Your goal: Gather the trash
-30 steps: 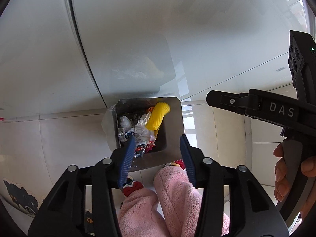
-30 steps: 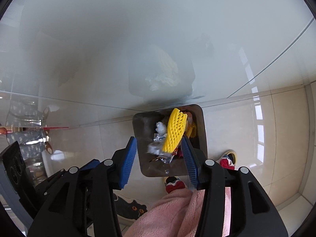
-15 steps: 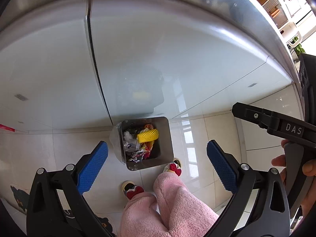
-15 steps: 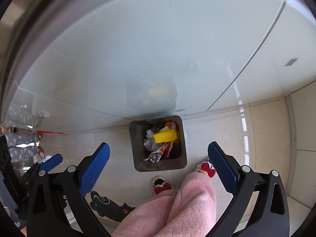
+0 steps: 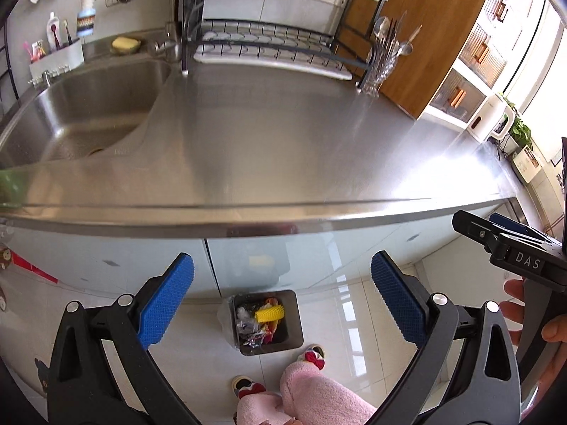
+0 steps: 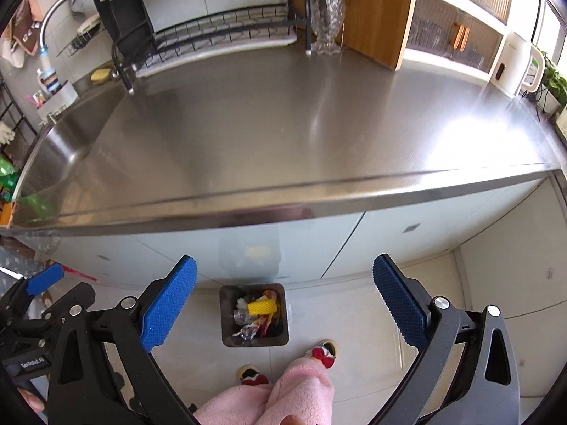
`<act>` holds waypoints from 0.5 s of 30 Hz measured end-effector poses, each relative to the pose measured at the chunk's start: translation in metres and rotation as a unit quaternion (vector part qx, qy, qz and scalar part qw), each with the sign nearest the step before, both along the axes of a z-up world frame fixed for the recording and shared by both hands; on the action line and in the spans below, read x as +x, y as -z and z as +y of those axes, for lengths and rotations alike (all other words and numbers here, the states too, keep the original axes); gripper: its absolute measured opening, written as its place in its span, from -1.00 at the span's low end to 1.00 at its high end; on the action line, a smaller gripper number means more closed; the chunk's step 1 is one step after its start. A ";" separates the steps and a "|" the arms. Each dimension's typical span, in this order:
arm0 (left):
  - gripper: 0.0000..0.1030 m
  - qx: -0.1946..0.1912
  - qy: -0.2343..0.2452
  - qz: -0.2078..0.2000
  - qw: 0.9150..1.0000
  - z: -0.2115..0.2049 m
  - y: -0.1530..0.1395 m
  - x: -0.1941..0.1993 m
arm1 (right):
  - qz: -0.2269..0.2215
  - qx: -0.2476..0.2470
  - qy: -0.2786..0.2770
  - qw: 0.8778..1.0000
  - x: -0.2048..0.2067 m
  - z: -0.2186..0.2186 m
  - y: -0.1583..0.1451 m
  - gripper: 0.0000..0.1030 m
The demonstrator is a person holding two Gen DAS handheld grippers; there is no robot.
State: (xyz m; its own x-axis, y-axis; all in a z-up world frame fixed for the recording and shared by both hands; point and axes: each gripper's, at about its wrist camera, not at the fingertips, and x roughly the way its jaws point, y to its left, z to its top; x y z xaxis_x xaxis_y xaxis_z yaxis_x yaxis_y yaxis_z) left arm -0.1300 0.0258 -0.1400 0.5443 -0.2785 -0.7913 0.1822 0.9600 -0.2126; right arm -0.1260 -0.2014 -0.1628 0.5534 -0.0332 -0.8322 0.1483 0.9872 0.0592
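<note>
Blue-padded left claw and right claw gape wide (both empty).

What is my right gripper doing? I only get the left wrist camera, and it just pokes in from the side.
Observer: The right gripper has just been opening and is wide now, with nothing between its blue fingers.
Operator: Is any trash left by the sink?
Observer: Something orange sits at the countertop's far left end, cut off by the frame. I can't tell what it is.
Operator: Anything else there?
Observer: What look like pale gloves show left of the sink.
</note>
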 end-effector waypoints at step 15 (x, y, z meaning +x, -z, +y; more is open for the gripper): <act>0.85 0.016 0.014 -0.089 0.996 -0.024 -0.094 0.008 | -0.085 -0.026 0.010 0.996 -0.007 -0.006 -0.100 0.94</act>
State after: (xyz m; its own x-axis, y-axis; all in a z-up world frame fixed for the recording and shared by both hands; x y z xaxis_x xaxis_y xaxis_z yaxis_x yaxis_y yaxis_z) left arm -0.1216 0.0017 -0.0458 0.6686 -0.2726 -0.6918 0.2417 0.9595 -0.1446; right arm -0.1328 -0.2071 -0.0629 0.6853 -0.0870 -0.7231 0.1605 0.9865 0.0334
